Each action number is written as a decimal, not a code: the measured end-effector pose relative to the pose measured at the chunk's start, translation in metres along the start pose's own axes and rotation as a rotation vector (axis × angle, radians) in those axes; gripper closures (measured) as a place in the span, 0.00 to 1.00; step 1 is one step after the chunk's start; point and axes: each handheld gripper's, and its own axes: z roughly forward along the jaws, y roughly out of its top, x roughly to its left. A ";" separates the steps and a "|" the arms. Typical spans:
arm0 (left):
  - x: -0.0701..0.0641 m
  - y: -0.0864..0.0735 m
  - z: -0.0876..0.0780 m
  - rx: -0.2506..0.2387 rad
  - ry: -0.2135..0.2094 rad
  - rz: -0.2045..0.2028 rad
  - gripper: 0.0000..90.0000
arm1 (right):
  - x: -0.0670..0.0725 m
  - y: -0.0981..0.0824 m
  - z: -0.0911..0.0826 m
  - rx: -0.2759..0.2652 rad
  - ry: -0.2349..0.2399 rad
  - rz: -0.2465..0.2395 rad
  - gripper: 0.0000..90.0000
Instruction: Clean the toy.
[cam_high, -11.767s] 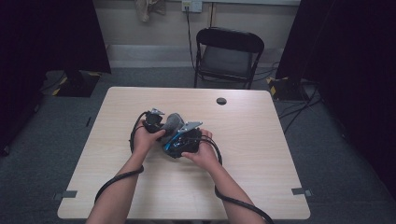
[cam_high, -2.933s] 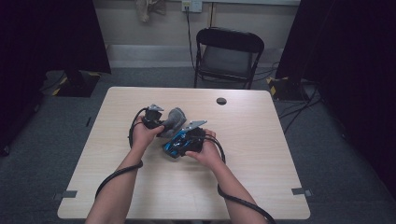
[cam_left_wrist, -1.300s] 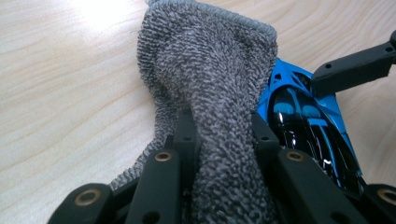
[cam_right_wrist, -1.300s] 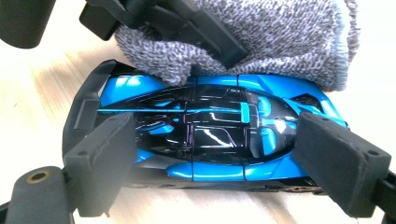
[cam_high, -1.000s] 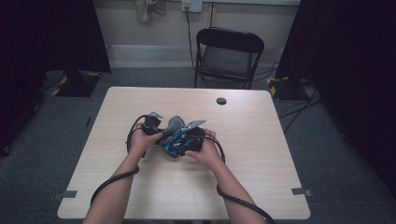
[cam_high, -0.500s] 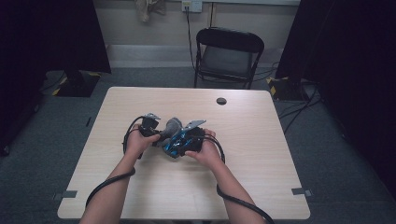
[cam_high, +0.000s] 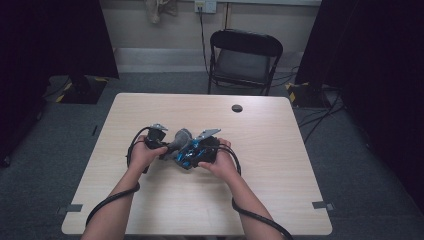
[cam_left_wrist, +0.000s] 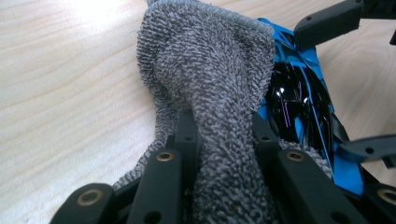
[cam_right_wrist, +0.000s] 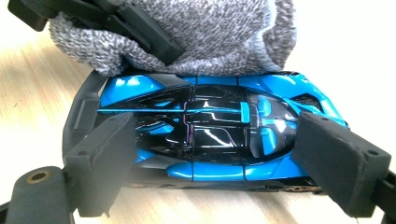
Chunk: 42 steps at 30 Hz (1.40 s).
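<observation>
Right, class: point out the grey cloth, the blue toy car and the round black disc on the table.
grey cloth (cam_left_wrist: 210, 70): left gripper view, its bunched upper fold.
blue toy car (cam_right_wrist: 210, 123): right gripper view, its glossy roof.
round black disc (cam_high: 237, 108): high view, its centre.

Near the middle of the table (cam_high: 280, 190), the cloth (cam_high: 181, 137) lies against the toy car (cam_high: 189, 156), just to its left in the high view. A chair (cam_high: 243, 56) stands behind the table's far edge, and a small round disc (cam_high: 237, 108) lies on the tabletop near that edge.

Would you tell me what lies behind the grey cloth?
The blue toy car sits right behind the cloth, against it. The cloth covers the car's near side.
</observation>
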 end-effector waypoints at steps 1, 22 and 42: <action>0.000 -0.001 -0.001 0.002 0.000 0.000 0.79 | 0.000 0.000 0.000 0.000 -0.001 0.000 0.14; -0.002 -0.018 -0.016 -0.003 -0.006 -0.001 0.79 | 0.001 0.000 0.000 -0.001 -0.002 0.000 0.14; -0.005 -0.032 -0.026 -0.019 -0.017 -0.003 0.79 | 0.001 0.000 0.000 0.001 -0.002 0.002 0.15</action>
